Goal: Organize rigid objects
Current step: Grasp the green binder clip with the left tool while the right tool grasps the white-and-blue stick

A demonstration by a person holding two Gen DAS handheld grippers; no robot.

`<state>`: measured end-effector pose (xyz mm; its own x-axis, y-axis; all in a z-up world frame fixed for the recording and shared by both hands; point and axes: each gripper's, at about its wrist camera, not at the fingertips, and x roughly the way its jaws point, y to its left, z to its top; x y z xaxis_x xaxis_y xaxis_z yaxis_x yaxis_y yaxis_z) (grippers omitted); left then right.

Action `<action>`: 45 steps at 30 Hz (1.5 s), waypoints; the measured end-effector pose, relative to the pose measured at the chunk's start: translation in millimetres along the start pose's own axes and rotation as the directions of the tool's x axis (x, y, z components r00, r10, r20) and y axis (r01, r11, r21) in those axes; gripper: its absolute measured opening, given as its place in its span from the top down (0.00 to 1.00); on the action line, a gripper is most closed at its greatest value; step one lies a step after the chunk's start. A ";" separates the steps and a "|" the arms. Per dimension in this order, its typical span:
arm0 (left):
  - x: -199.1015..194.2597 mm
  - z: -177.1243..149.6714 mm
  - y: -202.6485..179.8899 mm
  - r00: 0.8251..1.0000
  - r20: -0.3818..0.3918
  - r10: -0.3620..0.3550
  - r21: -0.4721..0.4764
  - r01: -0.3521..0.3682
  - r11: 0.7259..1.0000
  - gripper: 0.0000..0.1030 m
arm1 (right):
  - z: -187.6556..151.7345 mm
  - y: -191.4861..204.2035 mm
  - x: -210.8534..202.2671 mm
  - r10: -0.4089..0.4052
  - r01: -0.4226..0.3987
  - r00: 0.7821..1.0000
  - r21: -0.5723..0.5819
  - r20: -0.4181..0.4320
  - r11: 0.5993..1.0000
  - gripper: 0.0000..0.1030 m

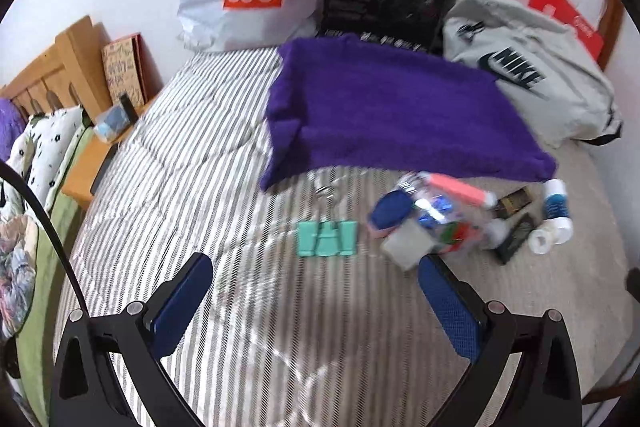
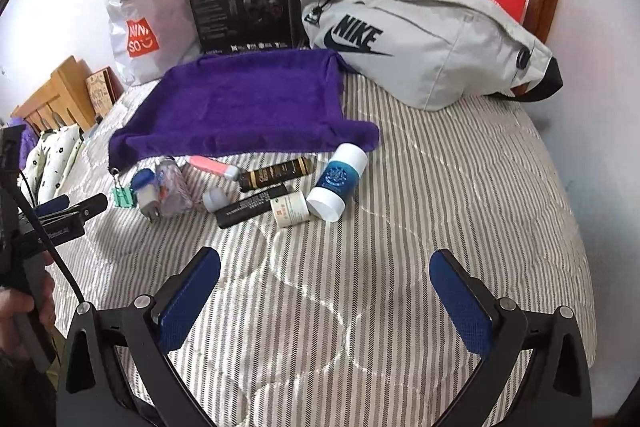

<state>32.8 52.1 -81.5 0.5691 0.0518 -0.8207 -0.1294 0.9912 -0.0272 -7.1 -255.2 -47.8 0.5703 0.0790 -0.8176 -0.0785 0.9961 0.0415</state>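
1. The left gripper point(image 1: 316, 275) is hanging over the striped bedspread point(image 1: 192, 155) with its fingers spread apart and nothing between them; the teal binder clip point(image 1: 327, 237) is lying just beyond the tips, at the left end of the clutter.
2. The right gripper point(image 2: 326, 275) is likewise gaping and empty, sitting well nearer than the row of small items.
3. The rigid pieces are lying along the near edge of the purple cloth tray point(image 2: 248, 103): a pink tube point(image 2: 214, 166), two dark tubes point(image 2: 276, 174), a blue-and-white bottle point(image 2: 339, 181) on its side, a small white jar point(image 2: 289, 211).
4. The clip looks like the likely first pick, the tray the likely destination.
5. For a clean grasp, I would straddle the clip's flat teal body, not its wire handles, and press down lightly, since the soft bedding is probably going to give.
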 end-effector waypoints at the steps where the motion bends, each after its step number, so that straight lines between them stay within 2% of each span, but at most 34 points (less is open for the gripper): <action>1: 7.1 0.3 3.0 1.000 -0.009 0.001 -0.008 -0.001 1.000 0.00 | -0.1 -0.6 3.1 -0.001 0.001 1.000 0.001 -0.008 1.000 0.00; 5: 31.3 3.2 12.8 0.999 -0.033 -0.006 -0.041 0.005 0.999 0.01 | 0.5 -1.9 16.6 -0.008 0.007 0.999 -0.003 -0.038 1.000 0.00; 9: 49.9 5.9 13.8 0.998 -0.052 -0.031 -0.055 0.028 0.998 0.09 | 3.0 -0.6 30.1 -0.017 0.016 0.998 -0.013 -0.064 1.000 0.00; 12: 58.4 7.4 11.6 0.998 -0.053 -0.030 -0.067 0.027 0.997 0.20 | 5.6 -2.3 37.0 -0.019 0.018 0.997 -0.016 -0.075 1.000 0.00; 17: 61.7 6.4 5.8 0.999 -0.036 -0.011 -0.038 0.010 0.999 0.24 | 10.9 -8.1 49.7 -0.021 0.021 0.996 -0.003 -0.089 1.000 0.00; 20: 61.3 5.2 -0.3 1.000 -0.021 0.004 0.000 -0.004 1.000 0.36 | 14.8 -12.8 59.6 -0.024 0.025 0.995 0.014 -0.092 1.000 0.00; 22: 58.1 3.9 -2.6 1.000 0.000 -0.010 0.001 0.010 1.000 0.57 | 19.4 -17.9 66.4 -0.018 0.022 0.996 0.044 -0.090 0.999 0.00; 24: 57.0 3.1 -6.1 1.000 0.004 -0.005 0.018 0.005 1.000 0.62 | 25.8 -22.4 75.6 -0.008 0.014 0.996 0.068 -0.087 0.998 0.00; 30: 54.5 -0.7 -10.6 0.999 0.024 0.026 0.041 -0.027 0.999 0.61 | 50.1 -33.6 105.0 -0.013 0.023 0.996 0.108 -0.089 0.994 0.08; 33: 54.2 -0.8 -9.4 1.000 0.020 0.023 0.045 -0.024 0.999 0.61 | 58.0 -34.1 119.6 0.003 0.009 0.995 0.115 -0.101 0.993 0.17; 36: 54.4 -0.8 -9.1 1.000 0.019 0.021 0.046 -0.022 0.999 0.61 | 60.7 -31.4 130.8 0.018 -0.006 0.993 0.102 -0.113 0.995 0.29; 38: 54.6 -0.9 -8.2 1.000 0.019 0.017 0.043 -0.018 0.999 0.61 | 59.5 -29.1 137.4 0.027 -0.016 0.990 0.078 -0.136 0.997 0.43; 40: 55.0 -0.8 -8.7 1.000 0.020 0.013 0.045 -0.014 0.999 0.61 | 57.6 -31.6 138.4 0.043 -0.033 0.989 0.071 -0.143 0.997 0.43; 45: 54.8 -1.5 -8.3 1.000 0.024 0.010 0.046 -0.011 0.999 0.61 | 55.5 -42.5 127.5 0.020 -0.013 0.993 0.065 -0.120 0.998 0.43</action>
<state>63.9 46.5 -127.2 0.5874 0.0648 -0.8067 -0.0983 0.9951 0.0083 114.3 -285.2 -121.9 0.4667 0.0939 -0.8794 -0.0322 0.9955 0.0892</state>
